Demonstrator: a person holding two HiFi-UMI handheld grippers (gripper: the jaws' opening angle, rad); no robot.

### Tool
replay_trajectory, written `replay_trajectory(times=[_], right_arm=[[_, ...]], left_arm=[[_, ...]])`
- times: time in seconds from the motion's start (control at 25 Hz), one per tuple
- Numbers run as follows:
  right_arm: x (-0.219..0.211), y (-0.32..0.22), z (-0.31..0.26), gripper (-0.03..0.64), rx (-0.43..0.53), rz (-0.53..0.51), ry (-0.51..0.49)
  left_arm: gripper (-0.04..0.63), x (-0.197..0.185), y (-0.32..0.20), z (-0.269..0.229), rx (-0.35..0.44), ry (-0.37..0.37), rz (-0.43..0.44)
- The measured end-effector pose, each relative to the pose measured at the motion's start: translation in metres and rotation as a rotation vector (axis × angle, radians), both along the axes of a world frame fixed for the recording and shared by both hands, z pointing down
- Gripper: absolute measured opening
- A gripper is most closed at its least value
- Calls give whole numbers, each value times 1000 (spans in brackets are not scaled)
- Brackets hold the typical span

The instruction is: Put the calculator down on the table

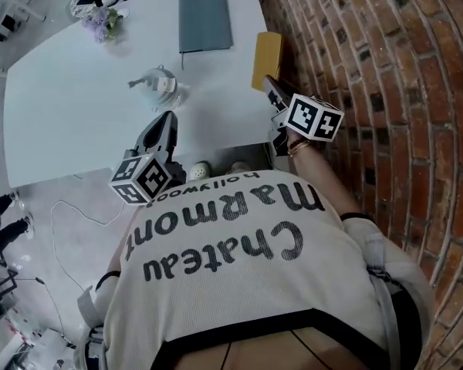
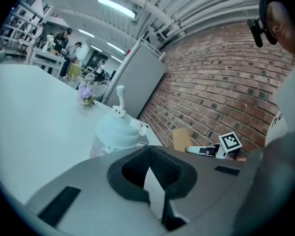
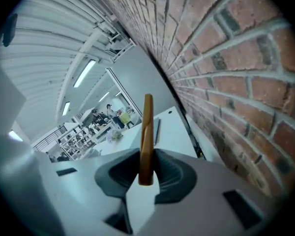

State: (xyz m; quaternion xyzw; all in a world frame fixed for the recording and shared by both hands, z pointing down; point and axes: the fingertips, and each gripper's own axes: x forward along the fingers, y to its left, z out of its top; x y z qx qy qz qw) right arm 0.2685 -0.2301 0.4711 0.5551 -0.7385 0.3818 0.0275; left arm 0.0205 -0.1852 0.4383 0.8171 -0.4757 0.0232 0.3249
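The calculator [image 1: 268, 58] is a flat yellow-brown slab. It is held above the right edge of the white table [image 1: 77, 114], close to the brick wall. My right gripper [image 1: 272, 89] is shut on its near end. In the right gripper view the calculator [image 3: 147, 132] shows edge-on, standing upright between the pads of my right gripper [image 3: 146, 156]. My left gripper [image 1: 164, 122] hovers over the table's front edge with nothing in it. In the left gripper view the pads of my left gripper [image 2: 148, 151] meet at their tips. From there the calculator [image 2: 182, 137] shows far to the right.
A pale blue teapot-like jar [image 1: 158, 83] stands just beyond the left gripper. A grey notebook [image 1: 205, 23] lies at the back of the table. A small flower bunch [image 1: 102, 21] is at the back left. The brick wall [image 1: 386, 68] runs along the right.
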Motion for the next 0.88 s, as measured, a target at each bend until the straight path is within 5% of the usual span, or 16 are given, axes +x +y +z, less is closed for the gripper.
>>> replay_trajectory(times=[0.44, 0.88], right_arm=[[-5, -19, 49, 91, -126, -94, 42], [-12, -35, 68, 91, -212, -70, 3]], left_arm=[[3, -33, 5, 3, -5, 1, -201], [3, -80, 15, 4, -4, 0, -348]])
